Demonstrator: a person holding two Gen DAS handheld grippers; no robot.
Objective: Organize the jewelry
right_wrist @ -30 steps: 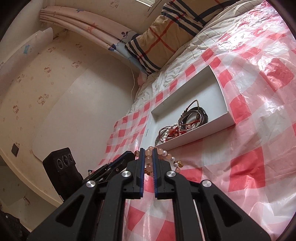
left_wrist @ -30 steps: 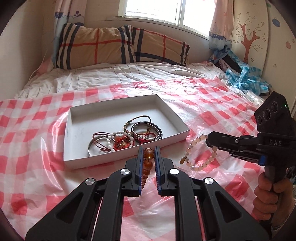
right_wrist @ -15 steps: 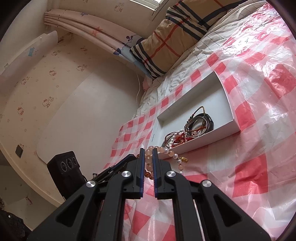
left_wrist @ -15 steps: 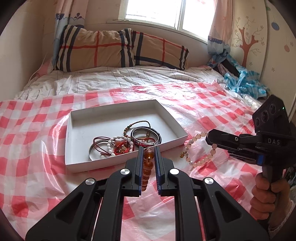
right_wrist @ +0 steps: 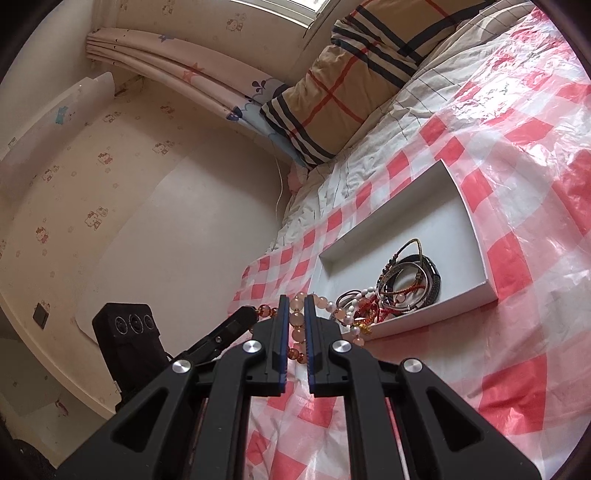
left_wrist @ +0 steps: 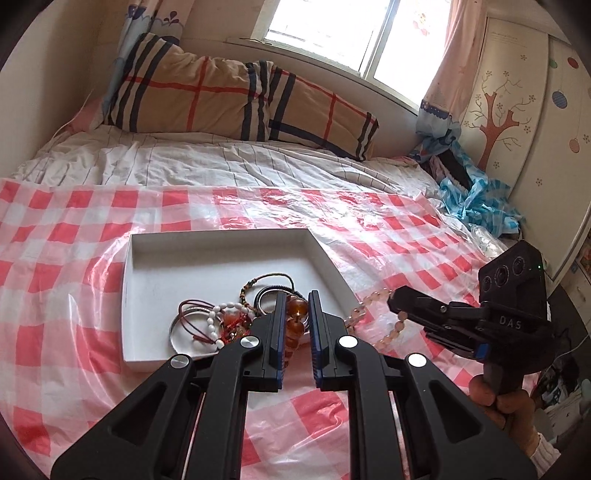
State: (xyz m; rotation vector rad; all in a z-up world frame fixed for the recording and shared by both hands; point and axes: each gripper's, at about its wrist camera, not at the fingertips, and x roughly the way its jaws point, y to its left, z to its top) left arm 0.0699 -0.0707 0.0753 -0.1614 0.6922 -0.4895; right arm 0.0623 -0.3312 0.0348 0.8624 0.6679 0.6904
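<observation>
Left wrist view: our left gripper sits at lower centre, fingers narrow and pinched on an amber bead bracelet, whose beads show between the blue pads and hang down the gap. Just above the fingertips lies the white tray on the red-and-white checked plastic sheet. The gripper tips overlap the tray's near rim in the picture; we cannot tell whether they touch it.

Inside the tray, bunched toward its near right part: a silver bangle with red cord, a white bead bracelet, and dark braided bands.

At right of the same frame, our right gripper reaches in from the lower right, a hand on its grip. A pale pink bead bracelet hangs from its tip, to the right of the tray's near corner, over the sheet.

Right wrist view: the right fingers are narrow, closed on the pink beads, which loop out on both sides of the pads. The tray lies at centre right with the bracelet heap in its near end. The left gripper's tip shows at lower left, amber beads at its end.

Plaid pillows fill the upper part of the left view, under a window.
</observation>
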